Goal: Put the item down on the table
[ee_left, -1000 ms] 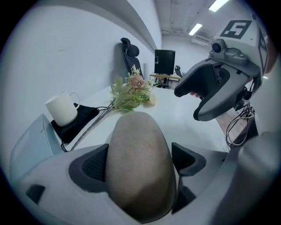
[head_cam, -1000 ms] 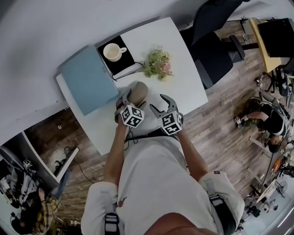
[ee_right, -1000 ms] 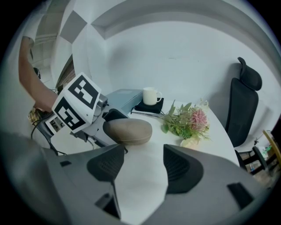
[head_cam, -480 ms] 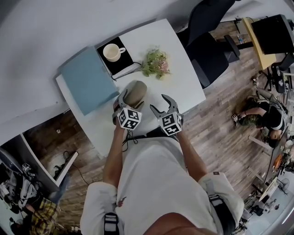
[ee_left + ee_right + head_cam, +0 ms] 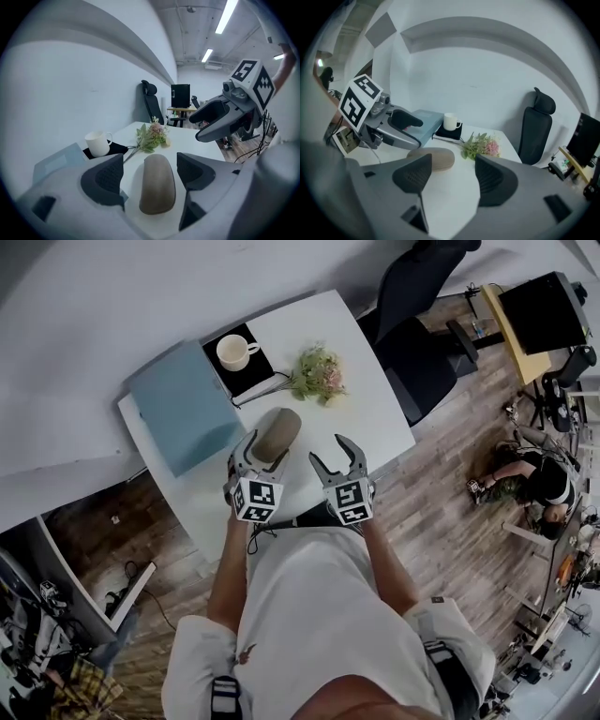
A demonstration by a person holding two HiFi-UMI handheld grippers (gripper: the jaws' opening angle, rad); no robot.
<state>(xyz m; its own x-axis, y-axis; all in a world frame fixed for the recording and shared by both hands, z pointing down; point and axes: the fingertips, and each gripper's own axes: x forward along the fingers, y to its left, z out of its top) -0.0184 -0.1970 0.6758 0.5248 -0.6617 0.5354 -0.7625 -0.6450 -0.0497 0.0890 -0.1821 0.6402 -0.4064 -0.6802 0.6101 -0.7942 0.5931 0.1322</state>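
I count it done: case flat on table; left fingers just narrowed, gripping nothing; right fingers open, empty.

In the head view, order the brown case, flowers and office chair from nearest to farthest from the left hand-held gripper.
1. Brown case, just ahead of the jaws.
2. Flowers, farther back, to the right.
3. Office chair, farthest, upper right.
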